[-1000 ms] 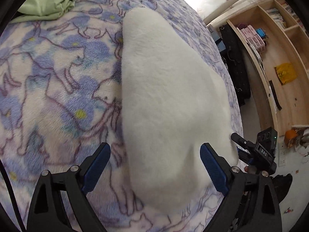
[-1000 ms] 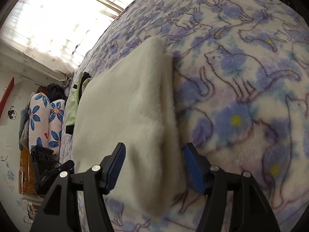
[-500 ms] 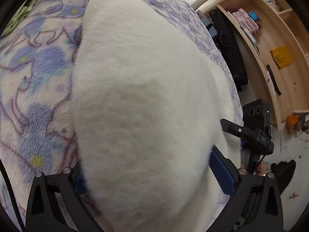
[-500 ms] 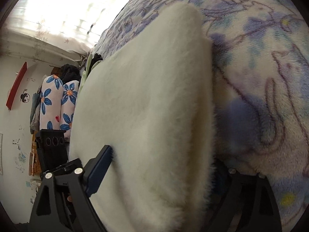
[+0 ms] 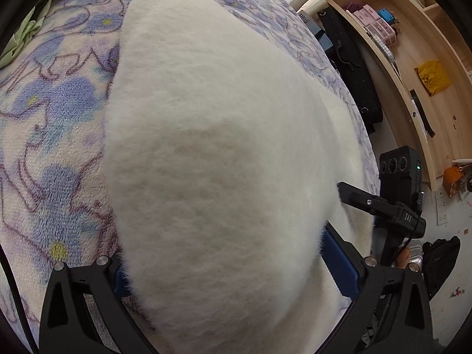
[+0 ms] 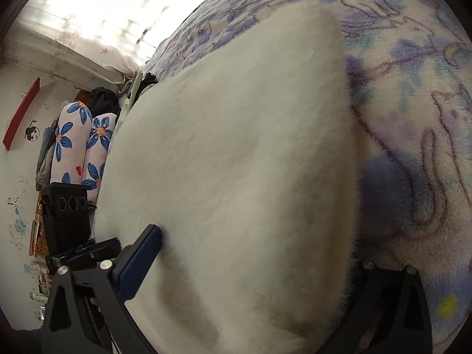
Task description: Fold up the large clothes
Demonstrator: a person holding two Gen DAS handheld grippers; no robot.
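A bed (image 5: 53, 147) covered by a fleece blanket (image 6: 419, 135) printed with blue and purple animal outlines carries a folded white fluffy garment (image 5: 224, 159), lying flat on the blanket. A light green cloth (image 5: 17, 44) lies at the bed's far edge.

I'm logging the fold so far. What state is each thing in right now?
White fleece garment: folded into a thick pad, flat on the bed.
Left gripper: open wide, fingers straddling the garment's near end.
Right gripper: open wide, garment between its fingers.
Bed blanket: spread flat under the garment.
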